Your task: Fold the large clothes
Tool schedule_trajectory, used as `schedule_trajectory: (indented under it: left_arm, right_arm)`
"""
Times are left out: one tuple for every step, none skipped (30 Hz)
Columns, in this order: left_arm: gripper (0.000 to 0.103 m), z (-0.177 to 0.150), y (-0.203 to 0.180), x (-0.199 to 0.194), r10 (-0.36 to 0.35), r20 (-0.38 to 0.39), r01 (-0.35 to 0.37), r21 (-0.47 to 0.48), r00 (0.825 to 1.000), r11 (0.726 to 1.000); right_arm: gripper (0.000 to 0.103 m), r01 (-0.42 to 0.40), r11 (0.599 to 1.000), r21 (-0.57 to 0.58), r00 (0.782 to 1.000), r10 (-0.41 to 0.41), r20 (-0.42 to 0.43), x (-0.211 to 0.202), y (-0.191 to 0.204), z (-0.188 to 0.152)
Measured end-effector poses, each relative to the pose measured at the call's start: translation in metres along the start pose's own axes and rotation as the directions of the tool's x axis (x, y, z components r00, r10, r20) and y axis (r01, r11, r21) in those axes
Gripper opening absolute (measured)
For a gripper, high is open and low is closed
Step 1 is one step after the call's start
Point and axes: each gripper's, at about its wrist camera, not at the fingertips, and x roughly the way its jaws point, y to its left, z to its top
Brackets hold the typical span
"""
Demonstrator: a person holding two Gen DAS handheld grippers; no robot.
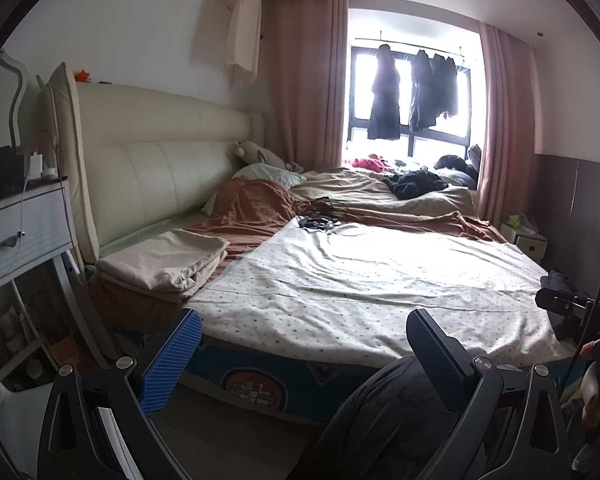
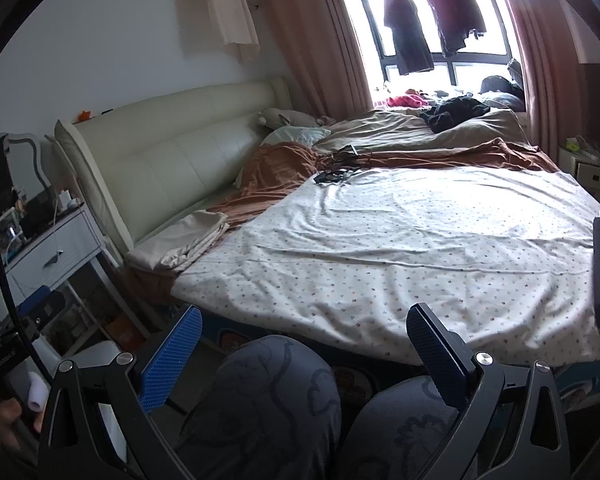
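At the far left stands a white nightstand point(image 1: 24, 228) with a drawer, small items and a charger cable on top. Beside it rises the cream padded headboard point(image 1: 160, 152), and at its foot lies a folded beige cloth point(image 1: 168, 260) on the rust-brown blanket point(image 1: 256, 204).

The left gripper point(image 1: 304, 356) hangs in front of the near edge of the bed, its fingers spread wide and holding nothing; a blue textured pad point(image 1: 172, 364) faces inward. Past it, the dotted white sheet point(image 1: 372, 280) lies spread flat over the near half of the mattress, lightly wrinkled, its front edge draped over the blue bed frame point(image 1: 260, 380). A tangle of black cables point(image 1: 320, 216) rests at the sheet's far edge.

The right gripper point(image 2: 304, 356) is likewise spread wide and empty, above the person's knees point(image 2: 276, 392) in dark patterned trousers, just short of the sheet's near edge.

Farther back, a tan duvet point(image 1: 364, 188) carries a black garment point(image 1: 416, 184). Dark clothes point(image 1: 384, 96) hang at the bright window point(image 1: 412, 92) between pink curtains point(image 1: 308, 76). A small bedside cabinet point(image 1: 528, 240) sits at the right.
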Motion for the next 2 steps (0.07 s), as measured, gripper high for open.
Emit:
schedule_trajectory:
  left_arm:
    - [0.102, -0.0001, 0.0005, -0.0002, -0.003, 0.002, 0.003, -0.002, 1.000, 1.000]
    - [0.102, -0.0001, 0.0009, -0.0002, -0.003, 0.003, 0.003, -0.004, 1.000, 1.000]
  right_arm:
    - [0.103, 0.000, 1.000, -0.001, 1.000, 0.000, 0.002, -0.0025, 0.0009, 0.0001]
    - [0.103, 0.001, 1.000, -0.003, 1.000, -0.001, 0.002, -0.0037, 0.0018, 0.0008]
